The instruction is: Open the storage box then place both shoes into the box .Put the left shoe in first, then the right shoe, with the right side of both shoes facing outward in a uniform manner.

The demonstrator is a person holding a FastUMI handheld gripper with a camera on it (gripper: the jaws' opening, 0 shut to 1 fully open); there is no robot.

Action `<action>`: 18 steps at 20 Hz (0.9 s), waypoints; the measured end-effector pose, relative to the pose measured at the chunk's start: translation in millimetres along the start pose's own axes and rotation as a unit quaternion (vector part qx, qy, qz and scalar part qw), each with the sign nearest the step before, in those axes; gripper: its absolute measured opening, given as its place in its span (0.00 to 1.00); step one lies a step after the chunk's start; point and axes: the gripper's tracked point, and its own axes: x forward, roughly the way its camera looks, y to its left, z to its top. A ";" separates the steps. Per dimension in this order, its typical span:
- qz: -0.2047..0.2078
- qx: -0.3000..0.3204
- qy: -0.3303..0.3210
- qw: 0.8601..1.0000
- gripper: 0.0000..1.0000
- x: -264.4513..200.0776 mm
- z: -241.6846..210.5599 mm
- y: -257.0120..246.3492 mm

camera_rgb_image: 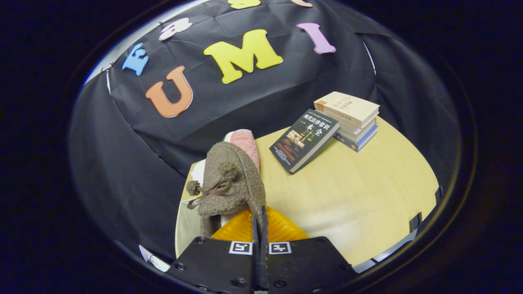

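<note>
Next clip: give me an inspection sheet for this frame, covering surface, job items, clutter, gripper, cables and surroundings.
Surface: light wooden tabletop, bare across its middle.
Job's things: brown fuzzy shoe with a bow held up just ahead of the fingers; a pink lining shows beyond it. A translucent orange storage box lies under the shoe. Second shoe: cannot tell.
Clutter: dark paperback book lying flat; stack of books beside it, touching or nearly so.
Gripper: gripper fingers pressed together on the shoe's edge.
Cables: nothing seen.
Surroundings: black cloth wall behind the table.
</note>
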 end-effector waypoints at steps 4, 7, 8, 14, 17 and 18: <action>0.009 -0.008 0.006 1.000 0.00 7.3 -27.3 53.1; 0.000 -0.003 0.014 1.000 0.00 16.9 -48.6 76.1; -0.003 -0.007 0.016 1.000 0.00 20.3 -55.6 82.1; -0.060 -0.052 0.013 0.997 0.00 41.8 -92.2 86.2; -0.091 -0.064 0.013 0.994 0.00 52.7 -105.0 80.4; -0.099 -0.069 0.014 0.993 0.00 55.6 -109.0 79.6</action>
